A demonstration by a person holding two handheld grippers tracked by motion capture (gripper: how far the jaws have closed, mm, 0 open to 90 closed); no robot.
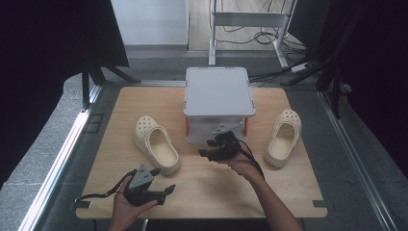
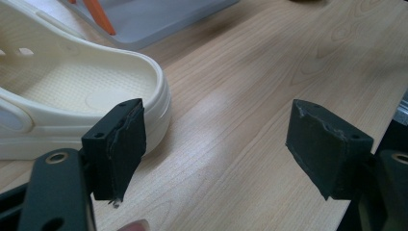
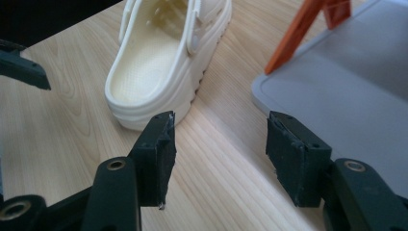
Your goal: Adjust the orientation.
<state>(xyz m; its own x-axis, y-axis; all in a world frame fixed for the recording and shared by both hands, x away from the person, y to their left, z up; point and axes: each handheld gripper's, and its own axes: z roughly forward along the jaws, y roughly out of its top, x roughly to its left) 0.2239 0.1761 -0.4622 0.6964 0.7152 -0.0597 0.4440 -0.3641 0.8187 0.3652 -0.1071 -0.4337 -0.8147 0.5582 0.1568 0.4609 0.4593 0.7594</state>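
On the wooden table [image 1: 202,183]: 2 cream clogs, left clog [image 1: 156,143] beside the wide-open left gripper [image 1: 161,185], toe cut off close up; right gripper [image 1: 211,148], jaws apart, empty, partly hiding grey box [image 1: 219,91] front

Left gripper view: cream foam clog [image 2: 72,91] cut off at the left and top edges, toe out of frame; grey plastic lidded box [image 2: 144,19] cropped at the top, just a corner and one orange latch [image 2: 98,14] visible. Right gripper view: second cream foam clog [image 3: 159,62] loses its toe at the top edge; the box runs off the right edge. High view: right gripper [image 1: 222,147] overlaps the box's front wall, hiding part of it; both forearms cut off at the bottom edge.
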